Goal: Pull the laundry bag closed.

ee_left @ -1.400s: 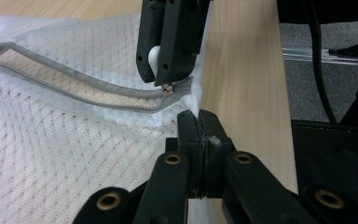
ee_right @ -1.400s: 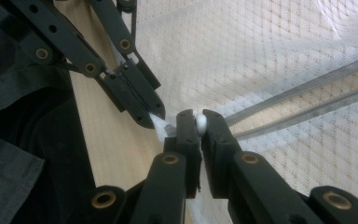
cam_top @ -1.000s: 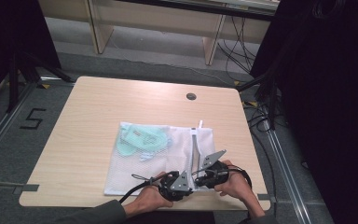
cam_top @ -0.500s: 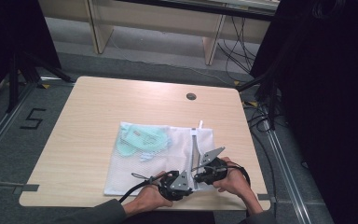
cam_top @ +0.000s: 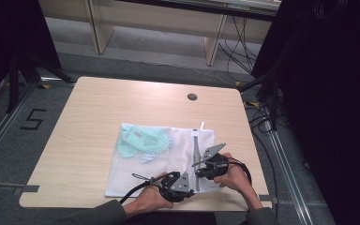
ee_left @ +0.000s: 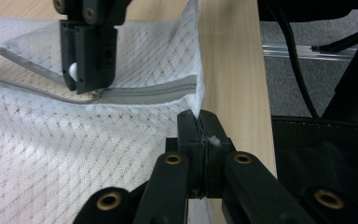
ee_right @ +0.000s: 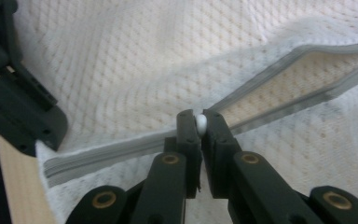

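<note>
On the near right part of the table [cam_top: 93, 122] lies a white mesh laundry bag [cam_top: 145, 173]. Since a second ago almost nothing has shifted: both hands hold their places, so the zipper [ee_right: 279, 77] is barely further along. The left gripper [ee_left: 199, 122] is clamped on the bag's near corner; the right gripper [ee_right: 200, 122] is clamped on the white zipper pull [ee_right: 201, 123]. The green items [cam_top: 143, 140] inside are too blurred to identify.

My table [cam_top: 98, 117] is light wood with a round grommet [cam_top: 192, 97] near its far edge. Grey floor surrounds it, with a "5" marking [cam_top: 33, 119] beyond the left edge. Black cables [cam_top: 262, 117] lie past the right edge. Wooden furniture legs [cam_top: 213, 42] stand beyond the far edge.
</note>
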Available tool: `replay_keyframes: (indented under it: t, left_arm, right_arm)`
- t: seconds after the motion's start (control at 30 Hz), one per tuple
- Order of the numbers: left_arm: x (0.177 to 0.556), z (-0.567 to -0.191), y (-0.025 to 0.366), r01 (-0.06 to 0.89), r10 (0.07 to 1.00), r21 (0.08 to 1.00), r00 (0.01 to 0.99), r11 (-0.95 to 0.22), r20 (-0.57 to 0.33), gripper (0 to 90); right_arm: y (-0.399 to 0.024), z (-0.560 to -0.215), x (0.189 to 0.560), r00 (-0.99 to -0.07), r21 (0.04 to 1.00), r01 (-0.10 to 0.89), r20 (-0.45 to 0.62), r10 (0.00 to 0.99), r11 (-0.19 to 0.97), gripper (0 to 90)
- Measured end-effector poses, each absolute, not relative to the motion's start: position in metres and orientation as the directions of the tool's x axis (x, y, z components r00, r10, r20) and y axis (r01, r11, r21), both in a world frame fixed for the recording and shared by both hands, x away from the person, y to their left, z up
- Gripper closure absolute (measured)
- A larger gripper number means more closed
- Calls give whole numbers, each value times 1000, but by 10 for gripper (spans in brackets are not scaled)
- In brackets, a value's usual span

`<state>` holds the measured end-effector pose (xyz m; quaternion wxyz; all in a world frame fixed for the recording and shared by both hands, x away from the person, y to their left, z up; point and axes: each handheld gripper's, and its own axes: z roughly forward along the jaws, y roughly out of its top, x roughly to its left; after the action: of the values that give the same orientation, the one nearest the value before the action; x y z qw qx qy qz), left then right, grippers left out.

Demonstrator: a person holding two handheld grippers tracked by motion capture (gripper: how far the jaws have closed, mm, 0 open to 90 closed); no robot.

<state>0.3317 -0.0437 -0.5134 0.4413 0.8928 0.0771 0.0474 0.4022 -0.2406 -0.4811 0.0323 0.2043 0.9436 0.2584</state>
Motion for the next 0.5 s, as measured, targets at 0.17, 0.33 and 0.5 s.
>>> replay_keyframes:
  t: [0.17, 0.33, 0.5]
  left_arm:
    - [332, -512, -42, 95, 180, 796, 984, -597, 17, 889]
    - [332, -513, -42, 82, 172, 795, 985, -601, 28, 890]
    - [333, -512, -42, 92, 175, 796, 984, -598, 17, 890]
  right_arm:
    - [-239, -480, 409, -915, 492, 363, 28, 402, 791, 866]
    - [-241, -479, 413, -909, 497, 370, 19, 416, 785, 866]
    - [-240, -479, 417, -911, 493, 364, 9, 413, 790, 866]
